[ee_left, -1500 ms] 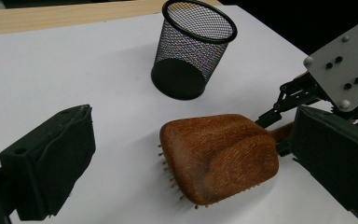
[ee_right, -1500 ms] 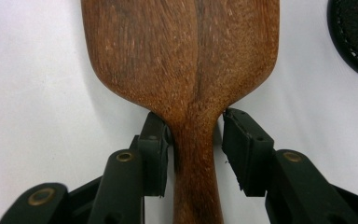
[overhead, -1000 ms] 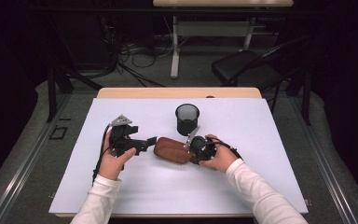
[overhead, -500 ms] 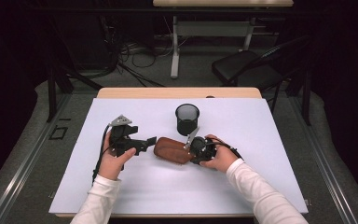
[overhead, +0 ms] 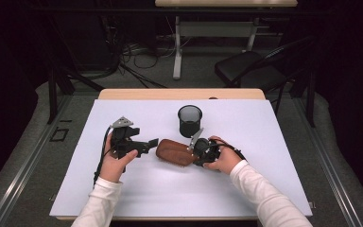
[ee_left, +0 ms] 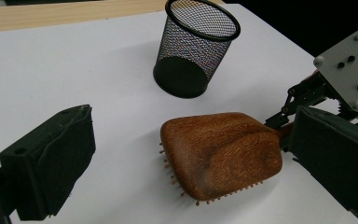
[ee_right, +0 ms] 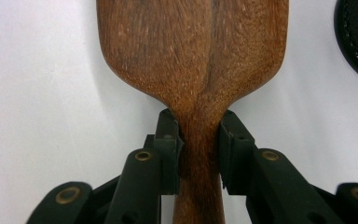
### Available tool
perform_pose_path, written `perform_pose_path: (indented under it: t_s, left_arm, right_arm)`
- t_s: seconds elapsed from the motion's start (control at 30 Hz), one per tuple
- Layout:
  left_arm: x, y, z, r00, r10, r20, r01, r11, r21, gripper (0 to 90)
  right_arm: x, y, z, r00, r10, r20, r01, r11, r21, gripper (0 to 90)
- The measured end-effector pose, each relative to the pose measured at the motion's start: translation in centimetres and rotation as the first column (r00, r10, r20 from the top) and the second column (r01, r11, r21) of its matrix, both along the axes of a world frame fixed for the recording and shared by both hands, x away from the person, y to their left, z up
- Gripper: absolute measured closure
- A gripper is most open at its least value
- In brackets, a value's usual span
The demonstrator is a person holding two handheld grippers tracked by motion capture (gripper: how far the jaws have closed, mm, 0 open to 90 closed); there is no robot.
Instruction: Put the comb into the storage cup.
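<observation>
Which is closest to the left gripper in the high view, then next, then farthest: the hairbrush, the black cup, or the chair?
1. Hairbrush: just beyond the left gripper, toward the right gripper.
2. Black mesh cup: farther back on the table, right of centre.
3. Chair: on the floor behind the table, far right.

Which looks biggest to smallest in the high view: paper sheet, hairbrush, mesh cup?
1. Paper sheet, by far.
2. Hairbrush.
3. Mesh cup, close to the hairbrush; the right claw hides its handle, so that order is unsure.
</observation>
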State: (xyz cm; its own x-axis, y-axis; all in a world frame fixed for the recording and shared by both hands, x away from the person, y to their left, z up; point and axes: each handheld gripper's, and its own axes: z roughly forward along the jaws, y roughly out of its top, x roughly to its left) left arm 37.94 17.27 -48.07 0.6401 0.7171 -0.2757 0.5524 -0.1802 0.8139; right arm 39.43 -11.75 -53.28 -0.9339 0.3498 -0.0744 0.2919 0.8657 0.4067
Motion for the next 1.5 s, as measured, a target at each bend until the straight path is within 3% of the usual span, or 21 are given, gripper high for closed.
perform_pose_path:
  t_s: [0.53, 1.13, 1.5]
  left_arm:
    - [0.0, 0.1, 0.0, 1.0, 0.002, -0.002, -0.002, 1.0, -0.003, 0.5]
    - [0.0, 0.2, 0.0, 1.0, 0.006, -0.002, -0.006, 1.0, -0.003, 0.5]
    - [0.0, 0.3, 0.0, 1.0, 0.008, -0.002, -0.008, 0.9999, -0.007, 0.5]
  right_arm:
    - [-0.1, -0.4, -0.2, 1.0, -0.004, 0.006, 0.004, 0.999, 0.045, 72.5]
    - [-0.7, -0.4, 0.0, 0.9991, -0.016, 0.038, 0.013, 0.9977, 0.067, 72.4]
    - [-1.3, -0.5, 0.3, 0.9973, -0.037, 0.063, 0.03, 0.9935, 0.11, 72.4]
